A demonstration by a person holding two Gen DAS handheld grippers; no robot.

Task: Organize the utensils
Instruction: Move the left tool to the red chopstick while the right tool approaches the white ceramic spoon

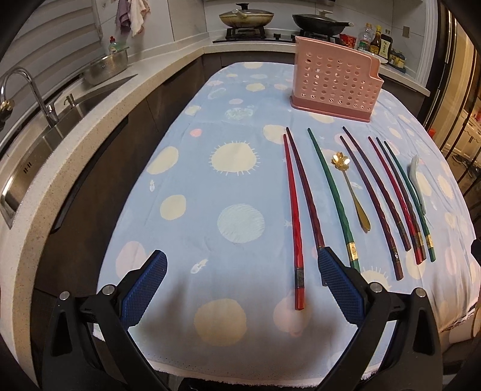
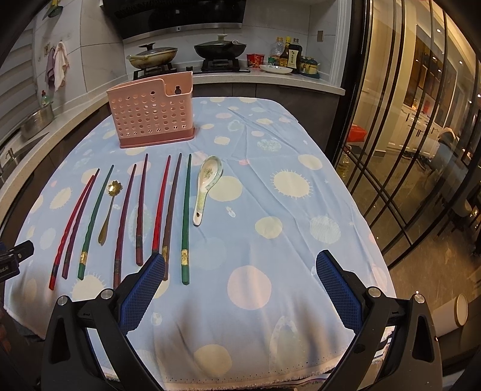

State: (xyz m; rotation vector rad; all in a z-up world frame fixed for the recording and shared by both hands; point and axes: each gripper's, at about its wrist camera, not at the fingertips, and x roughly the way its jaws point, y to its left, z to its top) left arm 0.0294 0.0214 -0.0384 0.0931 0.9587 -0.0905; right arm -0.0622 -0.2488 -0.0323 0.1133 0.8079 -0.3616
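Note:
Several red, maroon and green chopsticks (image 1: pixel 333 195) lie side by side on a blue dotted tablecloth (image 1: pixel 210 186). A gold flower-bowled spoon (image 1: pixel 351 192) rests among them, and a white ceramic spoon (image 2: pixel 206 186) lies to their right. A pink perforated utensil holder (image 1: pixel 336 79) stands upright behind them, seen too in the right wrist view as the holder (image 2: pixel 151 112). My left gripper (image 1: pixel 242 270) hangs open above the near table edge; its right finger covers the end of a maroon chopstick. My right gripper (image 2: pixel 240 272) is open over bare cloth, right of the chopsticks (image 2: pixel 156 216).
A steel sink (image 1: pixel 48 132) and tap run along the counter at left. Two pans (image 1: pixel 246 18) sit on the stove behind the table, with sauce bottles (image 2: pixel 288 55) beside it. Glass doors (image 2: pixel 421 135) stand to the right. The left gripper's body (image 2: pixel 12 258) shows at the left edge.

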